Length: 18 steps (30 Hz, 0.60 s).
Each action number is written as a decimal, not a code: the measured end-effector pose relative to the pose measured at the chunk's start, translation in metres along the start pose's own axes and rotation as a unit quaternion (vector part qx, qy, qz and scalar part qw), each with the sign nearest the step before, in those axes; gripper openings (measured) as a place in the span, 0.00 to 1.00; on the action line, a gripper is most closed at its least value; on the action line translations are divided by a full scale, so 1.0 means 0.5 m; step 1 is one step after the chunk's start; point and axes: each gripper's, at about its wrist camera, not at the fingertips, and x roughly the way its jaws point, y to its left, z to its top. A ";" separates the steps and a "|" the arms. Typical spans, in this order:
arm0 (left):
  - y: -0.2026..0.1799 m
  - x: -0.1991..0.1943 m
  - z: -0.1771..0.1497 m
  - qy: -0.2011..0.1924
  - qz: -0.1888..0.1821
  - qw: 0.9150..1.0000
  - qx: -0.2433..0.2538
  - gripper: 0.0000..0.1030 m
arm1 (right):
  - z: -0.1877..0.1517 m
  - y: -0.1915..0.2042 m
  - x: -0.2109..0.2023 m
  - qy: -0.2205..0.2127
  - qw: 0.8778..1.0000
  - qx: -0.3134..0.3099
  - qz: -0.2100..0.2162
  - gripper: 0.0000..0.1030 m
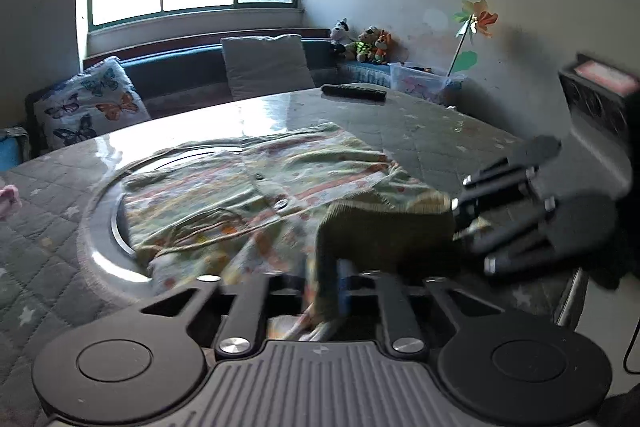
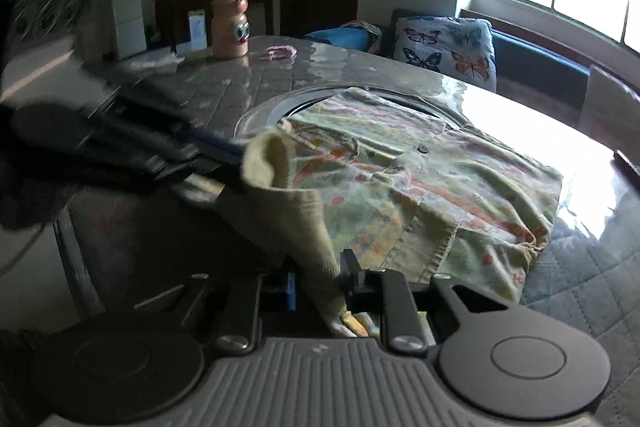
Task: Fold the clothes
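A pale green patterned button shirt (image 1: 240, 195) (image 2: 440, 179) lies spread over the round turntable (image 1: 100, 227) of the quilted table (image 1: 440, 131). Its olive ribbed edge (image 1: 380, 231) (image 2: 288, 211) is lifted off the table and stretched between both grippers. My left gripper (image 1: 324, 283) (image 2: 228, 167) is shut on one end of that edge, with cloth running down between its fingers. My right gripper (image 2: 320, 283) (image 1: 464, 223) is shut on the other end, at the shirt's near right side in the left wrist view. The pads are mostly hidden by cloth.
A dark remote (image 1: 354, 93) lies at the table's far edge. A pink bottle with googly eyes (image 2: 230, 27) and a small pink item (image 2: 282, 51) stand at another edge. A butterfly cushion (image 1: 88, 103), a grey pillow (image 1: 266, 65) and a plastic box (image 1: 420, 81) line the window bench.
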 end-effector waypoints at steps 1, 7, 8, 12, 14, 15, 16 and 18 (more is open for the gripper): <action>0.000 -0.009 -0.006 -0.001 0.003 1.000 0.003 0.30 | 0.004 -0.005 -0.002 -0.001 1.000 0.007 0.004 0.16; -0.001 -0.024 -0.040 0.010 0.051 0.997 0.052 0.39 | 0.027 -0.019 -0.009 -0.015 1.000 0.022 0.004 0.13; 0.001 -0.023 -0.043 0.012 0.059 0.997 0.057 0.39 | 0.029 -0.020 -0.010 -0.017 1.000 0.024 0.005 0.12; 0.014 -0.011 -0.054 0.016 0.086 0.993 0.077 0.39 | 0.035 -0.021 -0.013 -0.024 0.999 0.028 0.004 0.11; 0.018 -0.004 -0.062 0.019 0.100 0.990 0.094 0.35 | 0.036 -0.021 -0.014 -0.028 0.999 0.029 0.002 0.11; 0.019 -0.002 -0.066 0.019 0.108 0.988 0.105 0.33 | 0.036 -0.021 -0.015 -0.029 0.999 0.030 0.001 0.11; 0.018 -0.002 -0.070 0.019 0.113 0.987 0.116 0.28 | 0.036 -0.022 -0.016 -0.031 0.999 0.031 0.001 0.10; 0.018 -0.006 -0.075 0.015 0.118 0.985 0.129 0.17 | 0.036 -0.022 -0.018 -0.034 0.999 0.034 0.000 0.09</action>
